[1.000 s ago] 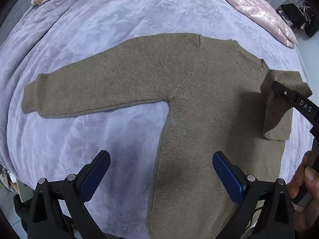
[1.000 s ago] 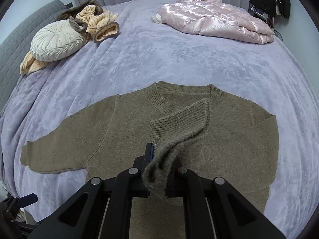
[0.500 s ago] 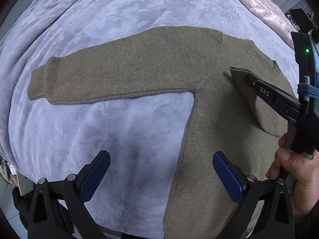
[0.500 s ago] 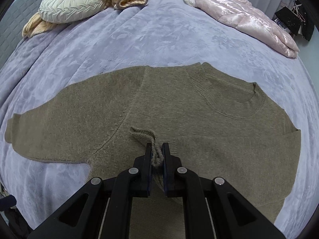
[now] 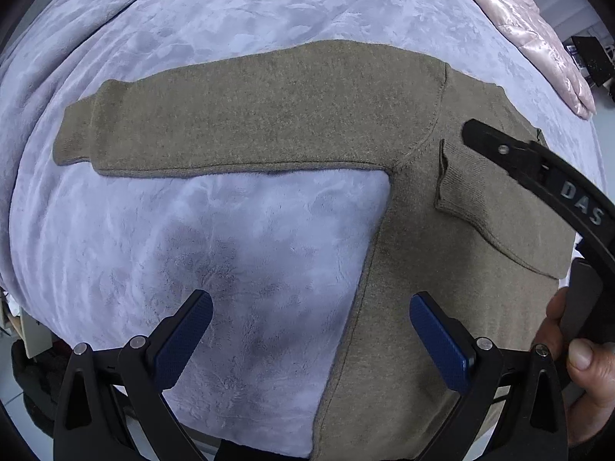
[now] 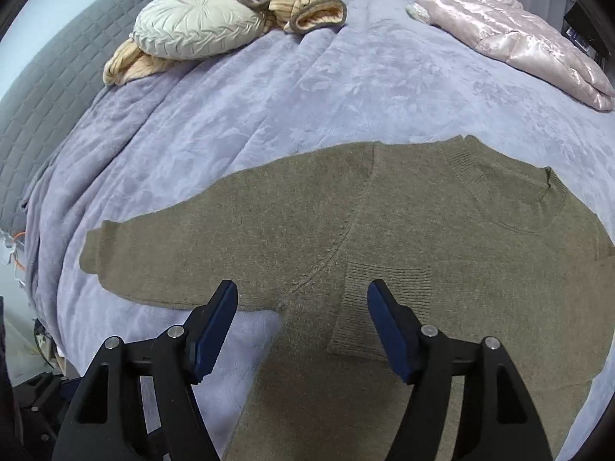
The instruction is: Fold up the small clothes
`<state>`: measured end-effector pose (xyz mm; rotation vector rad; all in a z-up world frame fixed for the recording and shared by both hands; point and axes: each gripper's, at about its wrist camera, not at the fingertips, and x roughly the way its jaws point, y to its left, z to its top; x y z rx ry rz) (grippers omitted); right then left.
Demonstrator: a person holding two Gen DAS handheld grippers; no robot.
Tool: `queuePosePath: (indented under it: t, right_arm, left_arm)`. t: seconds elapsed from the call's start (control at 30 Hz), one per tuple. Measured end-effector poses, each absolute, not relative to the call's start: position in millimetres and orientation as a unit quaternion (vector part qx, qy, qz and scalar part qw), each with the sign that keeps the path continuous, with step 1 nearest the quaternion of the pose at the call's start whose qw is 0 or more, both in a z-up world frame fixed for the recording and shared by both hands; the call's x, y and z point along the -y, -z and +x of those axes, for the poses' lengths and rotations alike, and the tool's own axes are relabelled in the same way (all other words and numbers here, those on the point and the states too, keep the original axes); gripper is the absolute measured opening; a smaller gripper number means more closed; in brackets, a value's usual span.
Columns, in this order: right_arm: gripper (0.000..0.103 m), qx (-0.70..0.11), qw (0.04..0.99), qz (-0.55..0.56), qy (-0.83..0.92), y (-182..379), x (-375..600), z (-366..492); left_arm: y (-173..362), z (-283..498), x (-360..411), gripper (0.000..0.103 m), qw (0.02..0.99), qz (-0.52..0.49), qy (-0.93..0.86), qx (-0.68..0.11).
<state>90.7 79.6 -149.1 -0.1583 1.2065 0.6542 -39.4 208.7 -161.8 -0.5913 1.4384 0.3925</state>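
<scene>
**Both claws wide open over the brown sweater**

Far left, a grey quilted headboard (image 6: 57, 88) is edging the bed, with a round cream pleated cushion (image 6: 196, 30) sitting on a heap of tan knitted fabric (image 6: 303, 4). The lilac plush bedspread (image 6: 307, 88) is running across everything. On it, the olive-brown knitted sweater (image 5: 442, 269) is lying flat, its left sleeve (image 5: 238, 126) stretching straight out to the left, cuff at the far end. The left gripper (image 5: 311, 338) is hovering with jaws spread wide, one blue pad over bare bedspread, the other over the sweater's body, holding nothing. Moving right, the other sleeve is lying folded across the chest, its ribbed cuff (image 6: 380, 303) resting flat. The right gripper (image 6: 303, 326) is hanging just above that cuff, jaws parted, gripping nothing. A person's hand (image 5: 576, 361) is clutching its handle. Far right, a shiny pink padded jacket (image 6: 515, 38) is lying well apart from the sweater.
</scene>
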Motion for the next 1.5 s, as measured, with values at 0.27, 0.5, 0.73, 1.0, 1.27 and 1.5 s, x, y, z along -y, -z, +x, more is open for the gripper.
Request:
queuePosePath:
  t: [0.27,0.5,0.73,1.0,1.27,1.5]
  right_arm:
    - [0.074,-0.57,0.805,-0.019,-0.164,140.2,65.8,118.0]
    - [0.074,-0.6,0.796,-0.012,-0.082,151.2,183.8,95.9]
    - [0.074,-0.615,0.785,0.006,-0.073,158.6,226.9,75.2]
    - [0.074,-0.618,0.779,-0.013,-0.106,170.8,220.8,80.8]
    - [0.074,-0.607,0.789,-0.009,-0.09,162.7,239.0,116.1]
    - [0.074,-0.594,0.801,-0.012,-0.077,153.1,249.4,137.7]
  left_arm:
    - [175.9,12.4,-163.6,0.103,0.705,-0.267,-0.095,-0.65]
    - [220.8,74.3,-134.4,0.103,0.681,-0.369,-0.033,-0.632]
    - [238.3,101.1,-136.1,0.103,0.706,-0.382,-0.043,-0.595]
    - [249.8,125.3,-131.7,0.02,0.724,-0.306,-0.057,-0.616]
    - [213.4,138.7,-113.7,0.01,0.744,-0.25,-0.057,-0.617]
    - [166.9,142.4,-110.9,0.01,0.77,-0.245,-0.048,-0.587]
